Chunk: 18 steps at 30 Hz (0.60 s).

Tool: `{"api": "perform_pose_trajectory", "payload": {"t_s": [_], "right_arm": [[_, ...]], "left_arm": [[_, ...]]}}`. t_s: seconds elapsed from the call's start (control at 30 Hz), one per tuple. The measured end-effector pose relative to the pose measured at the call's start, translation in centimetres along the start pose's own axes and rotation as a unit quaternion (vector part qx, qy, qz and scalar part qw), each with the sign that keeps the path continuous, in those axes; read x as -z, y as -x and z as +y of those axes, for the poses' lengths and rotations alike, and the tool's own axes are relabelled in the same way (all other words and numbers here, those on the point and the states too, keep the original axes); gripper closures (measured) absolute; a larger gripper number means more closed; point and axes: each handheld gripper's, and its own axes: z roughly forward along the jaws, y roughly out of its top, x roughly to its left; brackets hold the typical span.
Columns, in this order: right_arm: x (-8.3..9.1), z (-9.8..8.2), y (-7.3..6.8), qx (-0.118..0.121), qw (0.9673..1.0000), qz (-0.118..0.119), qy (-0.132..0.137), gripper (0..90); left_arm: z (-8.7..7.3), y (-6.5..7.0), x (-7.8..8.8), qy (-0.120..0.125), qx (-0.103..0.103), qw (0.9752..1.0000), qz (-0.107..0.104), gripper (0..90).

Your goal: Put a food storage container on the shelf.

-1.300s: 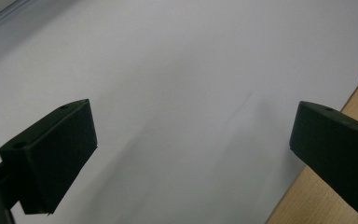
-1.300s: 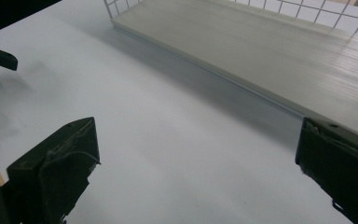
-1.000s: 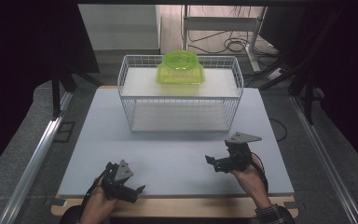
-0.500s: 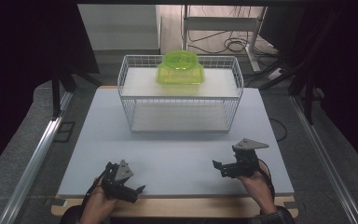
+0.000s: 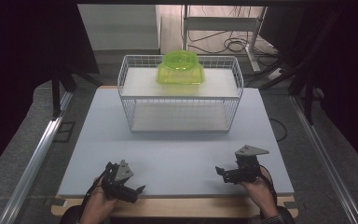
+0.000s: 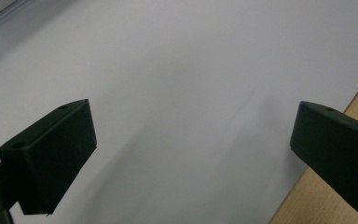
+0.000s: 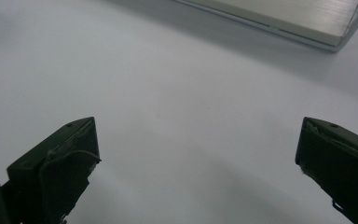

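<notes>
Apparently the work concerns the green box (image 5: 180, 68), which sits upside-down-looking on the top shelf of the wire rack (image 5: 233, 100) at the far middle of the table (image 5: 177, 158). Its long axis runs left to right. The rack's lower shelf holds nothing. Both tools rest at the near edge, well apart from the box, which lies far and between them. The right tool (image 5: 223, 172) seems slightly nearer; its jaws stand wide apart with nothing between. The left tool (image 5: 137, 191) likewise gapes over bare table.
</notes>
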Motion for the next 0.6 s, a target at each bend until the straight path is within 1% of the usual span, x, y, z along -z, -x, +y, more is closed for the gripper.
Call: {"api": "perform_pose_trajectory", "payload": {"t_s": [0.07,0.27,0.3,0.43,0.47,0.6], "right_arm": [[-0.1,-0.3,0.0,-0.003,1.0000,0.000,-0.004,0.0],[-0.5,-1.0,0.0,0.000,0.9998,-0.003,-0.018,0.0],[-0.7,-1.2,0.0,0.003,0.9997,-0.002,-0.026,0.0],[-1.1,-1.4,-0.2,0.006,0.9995,-0.002,-0.032,0.0],[-1.4,-1.6,-0.2,0.011,0.9991,-0.002,-0.041,0.0],[-1.6,-1.7,-0.3,0.012,0.9988,-0.001,-0.048,0.0]], "left_arm": [[0.0,0.0,0.0,0.000,0.000,1.0000,0.000,0.1],[0.0,0.0,-0.1,-0.003,0.000,1.0000,-0.001,0.0],[0.0,0.0,-0.1,-0.003,-0.001,1.0000,-0.002,0.0],[0.0,0.0,-0.1,-0.004,-0.001,1.0000,-0.002,0.0],[0.0,0.0,-0.1,-0.004,-0.001,1.0000,-0.002,0.0],[0.0,0.1,-0.1,-0.005,-0.002,1.0000,-0.002,0.0]]}}
